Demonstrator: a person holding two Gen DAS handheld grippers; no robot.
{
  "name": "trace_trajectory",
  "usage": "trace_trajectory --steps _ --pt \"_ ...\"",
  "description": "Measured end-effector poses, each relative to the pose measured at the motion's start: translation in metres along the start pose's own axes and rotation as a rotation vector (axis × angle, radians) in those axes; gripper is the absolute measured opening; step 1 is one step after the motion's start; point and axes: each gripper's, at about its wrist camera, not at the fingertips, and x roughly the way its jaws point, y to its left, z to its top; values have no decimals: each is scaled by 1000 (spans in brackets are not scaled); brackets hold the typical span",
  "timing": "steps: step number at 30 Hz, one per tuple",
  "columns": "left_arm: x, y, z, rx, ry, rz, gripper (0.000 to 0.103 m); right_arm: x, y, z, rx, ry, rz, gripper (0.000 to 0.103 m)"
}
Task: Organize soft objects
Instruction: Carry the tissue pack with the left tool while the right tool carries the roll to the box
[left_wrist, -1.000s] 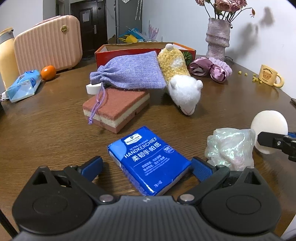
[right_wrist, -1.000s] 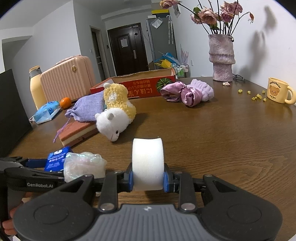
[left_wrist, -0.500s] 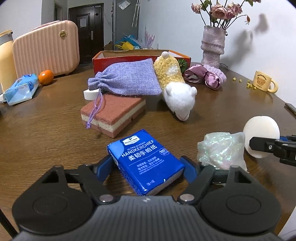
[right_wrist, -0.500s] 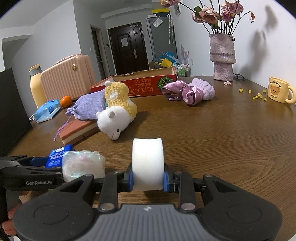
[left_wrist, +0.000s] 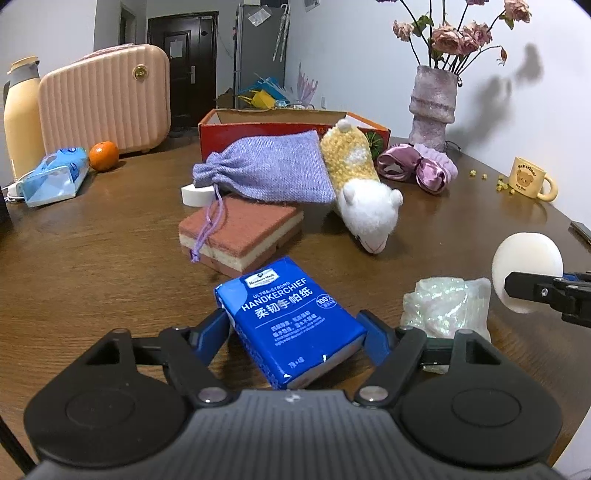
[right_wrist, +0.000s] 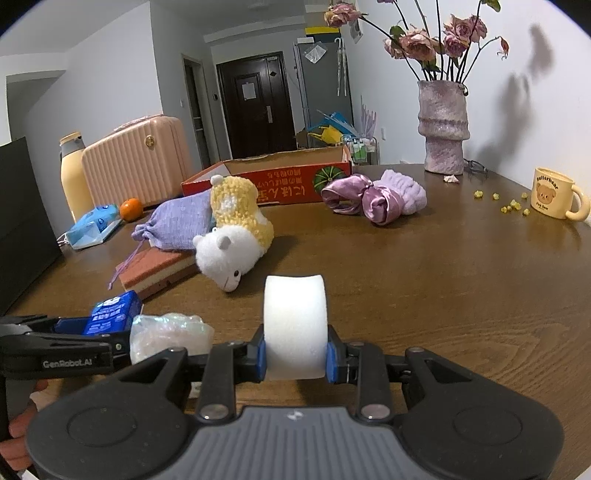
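Brown wooden bench (left_wrist: 92, 258), domestic room, dark door behind. Landmark: blue plastic-wrapped handkerchief pack (left_wrist: 288, 321), lying flat on the bench. Left tool (left_wrist: 295, 332) straddles it, jaws closing, blue pads right at both long sides; can't tell if they press yet. Just right of the pack: crumpled iridescent plastic bag (left_wrist: 447, 306). Further right: right tool (right_wrist: 295, 354), clamped tight on a white round foam sponge (right_wrist: 295, 325), held on edge. Behind the pack: reddish-brown layered sponge block (left_wrist: 240, 236), with a lilac knitted drawstring pouch (left_wrist: 269, 173) resting partly on it. Right of the pouch, touching it: yellow-and-white plush animal (left_wrist: 358, 188), head down on the bench. Further back: red cardboard box (left_wrist: 258, 129), open.
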Motion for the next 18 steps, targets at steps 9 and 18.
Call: trace_trajectory --steps 9,18 --pt "-11 9 15 -7 -52 4 77 1 4 14 -27 -29 -16 29" --pt "-13 17 38 -13 -97 7 76 9 10 32 -47 -49 -23 28"
